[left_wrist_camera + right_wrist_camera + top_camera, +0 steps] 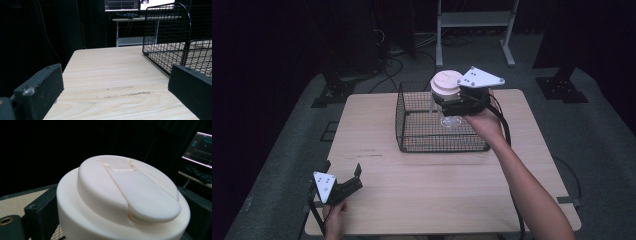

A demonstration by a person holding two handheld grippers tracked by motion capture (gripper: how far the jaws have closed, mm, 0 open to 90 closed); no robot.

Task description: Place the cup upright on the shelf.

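Observation:
A clear jar (450, 117) with a cream lid (446, 83) hangs above the black wire basket (412, 145), held upright. My right gripper (451, 102) is shut on the jar just under the lid. In the right gripper view the cream lid (125, 195) with its flip tab sits between the two black jaws. My left gripper (343, 172) rests open near the table's front left corner, nothing between its jaws. In the left gripper view my left gripper (115, 87) faces bare wood, with the basket (165, 37) ahead to the right.
The wooden table (437, 185) has bare surface in front of the basket. Beyond the table stand a metal frame (474, 20), dark stands and cables on the floor. A lit monitor (198, 150) glows at the far right.

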